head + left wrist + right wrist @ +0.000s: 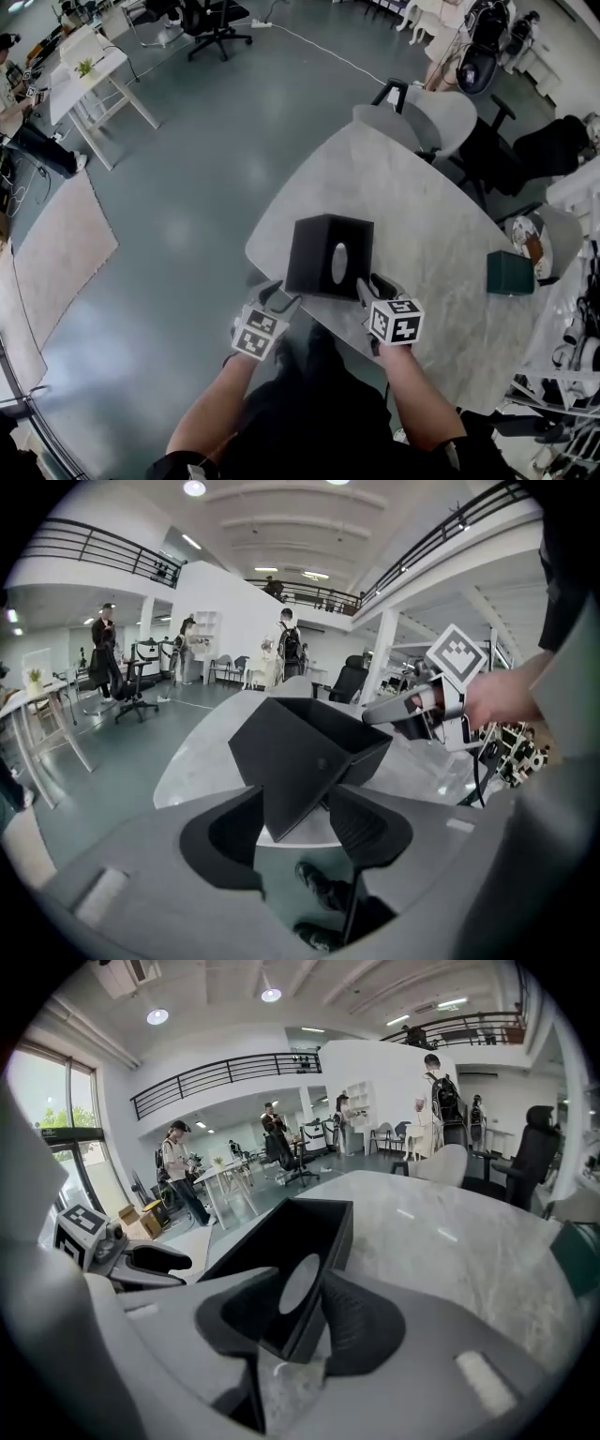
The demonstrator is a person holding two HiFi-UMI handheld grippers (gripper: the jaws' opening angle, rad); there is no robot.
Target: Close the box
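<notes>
A matte black box (328, 255) with an oval cut-out in one panel sits open just below the centre of the head view, at the near edge of a rounded grey marble-patterned table (422, 178). The left gripper (281, 298) is at the box's lower-left corner. Its jaws stand apart with a corner of the black panel between them, the ribbed pads (364, 825) not pressing on it. The right gripper (375, 285) is at the lower-right corner. Its jaws are spread wide on either side of the panel with the cut-out, without clamping it. A small dark green box (510, 273) rests on the table towards the right edge of the frame, well apart from the black box.
</notes>
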